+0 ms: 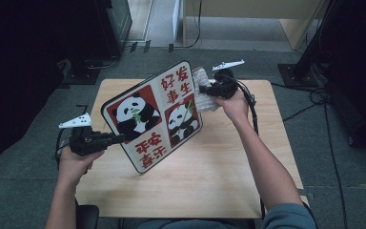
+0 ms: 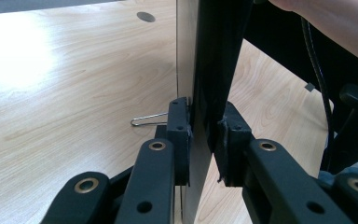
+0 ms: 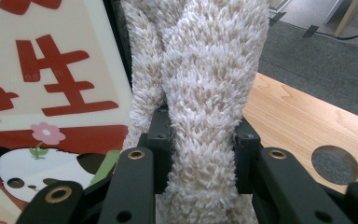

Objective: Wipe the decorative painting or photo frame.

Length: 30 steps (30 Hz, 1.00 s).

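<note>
1 wooden table [image 1: 205, 181], 1 square panda board [image 1: 151, 115] printed with 2 pandas, 1 fluffy white cloth [image 3: 205, 93], 2 black grippers, left gripper [image 2: 204, 140] and right gripper [image 3: 200, 154], 2 hands, 1 wire clip [image 2: 147, 120], 1 round table hole [image 3: 334, 164]

Left gripper [image 1: 116, 138] and right gripper [image 1: 204, 89] (arms apart) both clamped.
</note>
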Each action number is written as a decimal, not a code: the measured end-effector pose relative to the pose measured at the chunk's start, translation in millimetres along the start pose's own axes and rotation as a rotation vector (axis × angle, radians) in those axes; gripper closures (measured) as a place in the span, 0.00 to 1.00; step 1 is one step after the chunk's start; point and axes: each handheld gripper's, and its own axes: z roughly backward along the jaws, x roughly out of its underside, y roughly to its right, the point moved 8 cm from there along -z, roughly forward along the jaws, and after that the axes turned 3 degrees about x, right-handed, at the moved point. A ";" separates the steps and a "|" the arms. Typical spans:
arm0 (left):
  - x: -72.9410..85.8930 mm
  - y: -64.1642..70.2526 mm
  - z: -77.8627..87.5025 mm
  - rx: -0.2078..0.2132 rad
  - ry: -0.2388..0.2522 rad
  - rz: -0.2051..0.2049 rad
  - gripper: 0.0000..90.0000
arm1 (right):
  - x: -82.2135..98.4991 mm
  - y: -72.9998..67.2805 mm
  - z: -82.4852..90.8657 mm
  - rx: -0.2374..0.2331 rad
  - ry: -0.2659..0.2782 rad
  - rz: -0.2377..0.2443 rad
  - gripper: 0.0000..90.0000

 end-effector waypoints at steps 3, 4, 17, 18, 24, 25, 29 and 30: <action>0.1 0.0 -0.2 0.000 0.000 0.001 0.87 | 3.9 0.5 -1.2 -0.005 0.002 -0.006 0.76; 0.1 0.0 -0.2 0.000 -0.001 0.002 0.87 | 5.5 0.9 -1.8 -0.005 0.001 -0.005 0.76; 0.2 0.1 -0.4 0.002 -0.002 0.002 0.87 | 23.0 4.2 -8.3 -0.003 -0.023 -0.014 0.76; 0.2 0.1 -0.4 0.003 -0.002 0.002 0.87 | 24.6 4.6 -9.1 -0.004 -0.023 -0.011 0.76; 0.4 0.3 -0.2 0.002 -0.005 0.001 0.87 | 31.6 5.8 -12.2 -0.004 -0.039 -0.023 0.76; 0.3 0.3 -0.2 0.001 -0.004 0.001 0.87 | 32.0 6.0 -12.5 -0.006 -0.039 -0.021 0.76; 0.3 0.3 -0.3 0.004 -0.005 0.002 0.87 | 37.4 6.8 -14.2 -0.005 -0.030 -0.022 0.76; 0.3 0.3 -0.4 0.003 -0.004 0.002 0.87 | 41.9 7.7 -15.8 -0.004 -0.034 -0.028 0.76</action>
